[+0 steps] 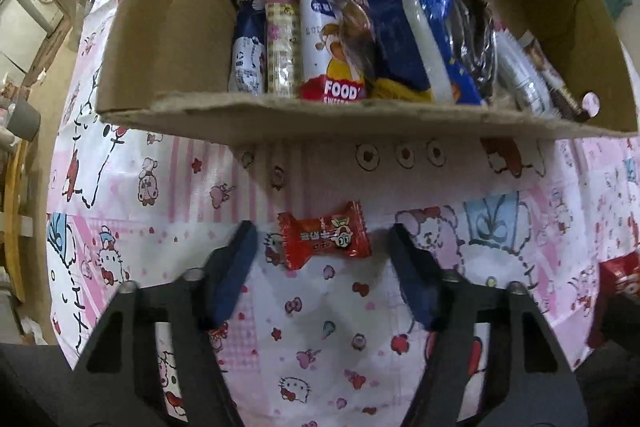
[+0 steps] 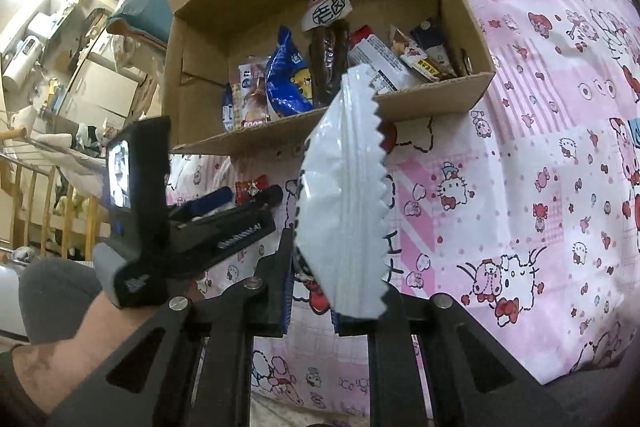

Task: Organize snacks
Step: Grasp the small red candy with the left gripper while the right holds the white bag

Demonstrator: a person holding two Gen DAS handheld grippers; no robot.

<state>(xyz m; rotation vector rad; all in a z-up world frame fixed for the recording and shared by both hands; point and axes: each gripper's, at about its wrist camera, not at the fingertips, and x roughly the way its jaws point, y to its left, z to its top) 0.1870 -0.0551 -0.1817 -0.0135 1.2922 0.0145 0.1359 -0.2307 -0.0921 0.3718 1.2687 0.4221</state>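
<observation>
A cardboard box [image 1: 168, 27] holds several upright snack packs and stands on the patterned tablecloth; it also shows in the right wrist view [image 2: 476, 27]. A small red candy [image 1: 324, 235] lies on the cloth in front of the box. My left gripper [image 1: 322, 239] is open, low over the cloth, with the candy between its fingertips. It shows in the right wrist view [image 2: 252, 195] beside the candy [image 2: 250, 188]. My right gripper [image 2: 312, 259] is shut on a white snack packet [image 2: 344, 187] and holds it up in front of the box.
The pink cartoon tablecloth [image 2: 520, 155] covers the table. A red wrapper [image 1: 620, 275] lies at the right edge of the left wrist view. Household clutter and a wooden railing [image 2: 36, 195] are off to the left.
</observation>
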